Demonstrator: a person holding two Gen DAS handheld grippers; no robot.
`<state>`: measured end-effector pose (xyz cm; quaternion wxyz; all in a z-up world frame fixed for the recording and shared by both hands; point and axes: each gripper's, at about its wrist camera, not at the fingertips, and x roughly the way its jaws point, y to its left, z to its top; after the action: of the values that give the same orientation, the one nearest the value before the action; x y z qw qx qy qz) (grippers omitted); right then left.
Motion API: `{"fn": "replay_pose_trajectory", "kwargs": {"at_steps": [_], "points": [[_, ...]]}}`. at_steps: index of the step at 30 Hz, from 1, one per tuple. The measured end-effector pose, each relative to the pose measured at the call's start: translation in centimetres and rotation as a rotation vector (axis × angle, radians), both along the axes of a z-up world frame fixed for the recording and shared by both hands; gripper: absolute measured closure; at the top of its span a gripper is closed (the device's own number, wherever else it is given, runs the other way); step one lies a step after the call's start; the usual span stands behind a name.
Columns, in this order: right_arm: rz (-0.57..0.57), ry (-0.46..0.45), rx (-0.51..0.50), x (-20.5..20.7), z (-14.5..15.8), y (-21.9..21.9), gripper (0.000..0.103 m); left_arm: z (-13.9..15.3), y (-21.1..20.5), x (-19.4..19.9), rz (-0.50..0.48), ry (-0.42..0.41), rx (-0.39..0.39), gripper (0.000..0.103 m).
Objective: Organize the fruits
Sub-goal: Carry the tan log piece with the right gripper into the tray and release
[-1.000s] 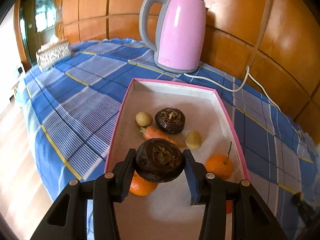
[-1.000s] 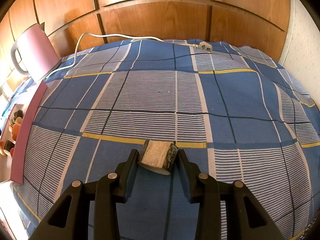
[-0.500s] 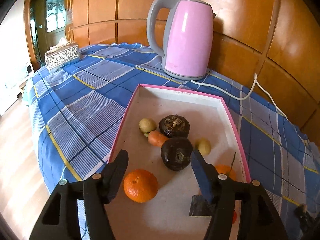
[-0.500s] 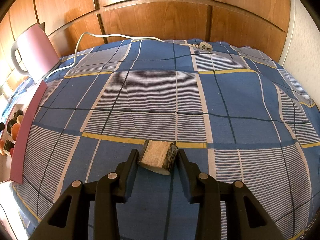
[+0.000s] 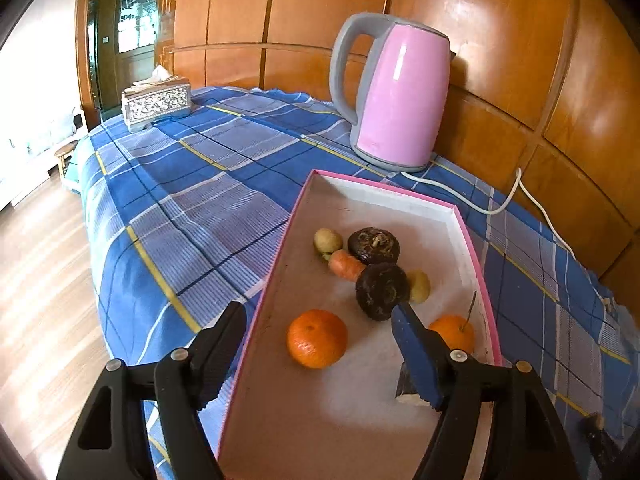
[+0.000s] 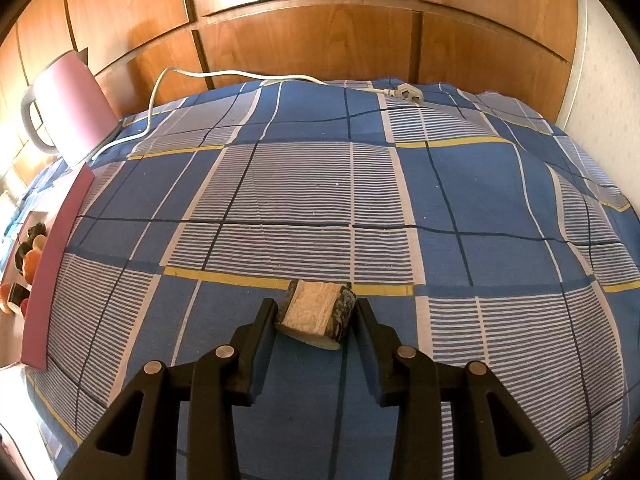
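Left wrist view: the left gripper (image 5: 318, 334) has just been opening its jaws, which now stand wide apart with nothing clamped. The dark round fruit (image 5: 382, 290) it held 1 second ago now lies in the pink-rimmed tray (image 5: 276, 276), at 12 o'clock of the right finger, touching a carrot (image 5: 346, 265). So 1 more piece is placed. 2 oranges (image 5: 317, 338) lie nearby; a pink kettle (image 5: 396, 98) stands at 12 o'clock.

Right wrist view: the right gripper (image 6: 316, 316) is clamped on a cut stalk piece (image 6: 318, 312), possibly sugarcane, over the checked cloth (image 6: 320, 200). The tray lies at 9 o'clock, path clear.
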<state>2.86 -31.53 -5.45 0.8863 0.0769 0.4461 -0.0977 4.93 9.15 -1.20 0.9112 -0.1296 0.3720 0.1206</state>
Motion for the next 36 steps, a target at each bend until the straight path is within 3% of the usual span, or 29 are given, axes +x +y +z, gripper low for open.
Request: {"fn": "replay_pose_trajectory", "kwargs": {"at_steps": [10,19,30,36], "points": [[0.038,0.003,0.02,0.1,0.2,1.1,0.064,0.3,1.5,-1.8,0.041,-0.006,-0.028,0.023],[0.137,-0.014,0.064,0.8,1.3,3.9,0.064,0.2,2.0,-2.0,0.062,-0.005,-0.031,0.021],[0.296,-0.028,0.195,4.1,3.6,10.8,0.064,-0.1,3.0,-2.0,0.11,0.007,-0.036,0.017],[0.394,-0.042,0.211,6.6,5.0,16.0,0.064,-0.4,3.5,-1.8,0.119,0.014,-0.042,0.017]]}}
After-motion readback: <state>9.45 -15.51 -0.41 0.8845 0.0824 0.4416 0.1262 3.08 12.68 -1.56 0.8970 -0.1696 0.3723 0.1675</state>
